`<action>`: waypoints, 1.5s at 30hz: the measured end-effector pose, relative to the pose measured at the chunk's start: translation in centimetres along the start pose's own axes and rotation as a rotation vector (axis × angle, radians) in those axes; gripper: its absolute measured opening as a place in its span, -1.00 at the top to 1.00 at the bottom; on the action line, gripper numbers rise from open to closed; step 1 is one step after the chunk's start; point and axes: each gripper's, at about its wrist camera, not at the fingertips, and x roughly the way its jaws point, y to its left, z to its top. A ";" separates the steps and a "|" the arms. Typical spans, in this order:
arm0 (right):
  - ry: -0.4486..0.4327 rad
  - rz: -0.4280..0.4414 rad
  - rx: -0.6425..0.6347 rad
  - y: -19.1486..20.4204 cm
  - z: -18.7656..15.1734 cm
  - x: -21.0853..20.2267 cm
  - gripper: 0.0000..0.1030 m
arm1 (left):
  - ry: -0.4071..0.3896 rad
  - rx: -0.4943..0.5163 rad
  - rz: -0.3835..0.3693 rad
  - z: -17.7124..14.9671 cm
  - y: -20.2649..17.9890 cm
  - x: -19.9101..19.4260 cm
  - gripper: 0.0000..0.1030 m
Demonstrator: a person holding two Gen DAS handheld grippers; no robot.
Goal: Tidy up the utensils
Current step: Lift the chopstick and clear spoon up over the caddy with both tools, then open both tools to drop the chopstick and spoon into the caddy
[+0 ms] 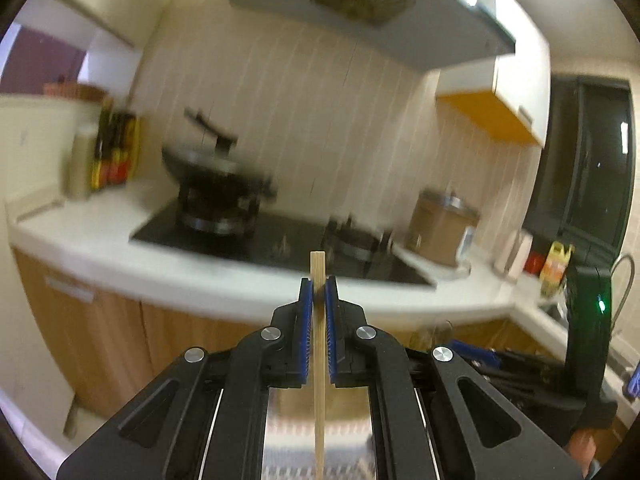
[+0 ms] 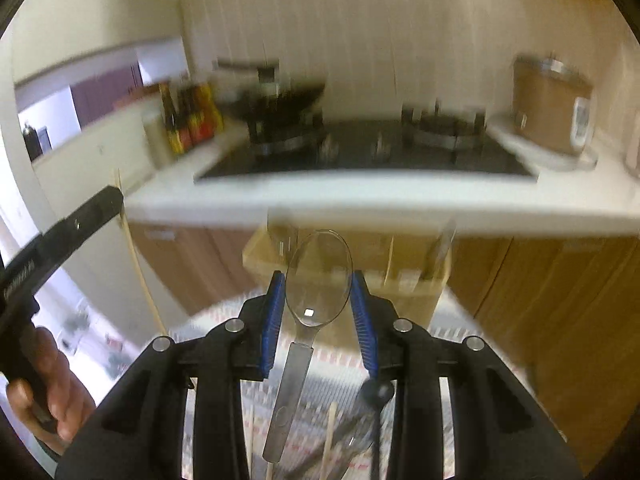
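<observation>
My left gripper [image 1: 319, 292] is shut on a wooden chopstick [image 1: 319, 352], held upright in the air with its square end above the blue pads. My right gripper [image 2: 319, 292] is shut on the bowl of a clear plastic spoon [image 2: 316, 284], whose handle hangs down toward me. Beyond the right gripper stands a beige utensil holder [image 2: 344, 280] with compartments and a few utensils in it. Loose chopsticks [image 2: 329, 440] and a dark utensil [image 2: 374, 396] lie below on a patterned cloth. The left gripper and its chopstick show at the left of the right wrist view [image 2: 60, 236].
A white kitchen counter [image 2: 360, 200] with a black gas hob [image 2: 368, 152], a wok [image 1: 208, 160], sauce bottles [image 2: 192, 120] and a brown rice cooker [image 2: 552, 100]. Wooden cabinets are below and a range hood [image 1: 360, 4] above. The background is motion-blurred.
</observation>
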 end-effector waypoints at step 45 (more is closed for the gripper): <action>-0.074 -0.194 0.032 -5.8 -0.4 0.7 0.03 | 0.210 -0.097 -0.029 -2.0 3.3 4.8 0.45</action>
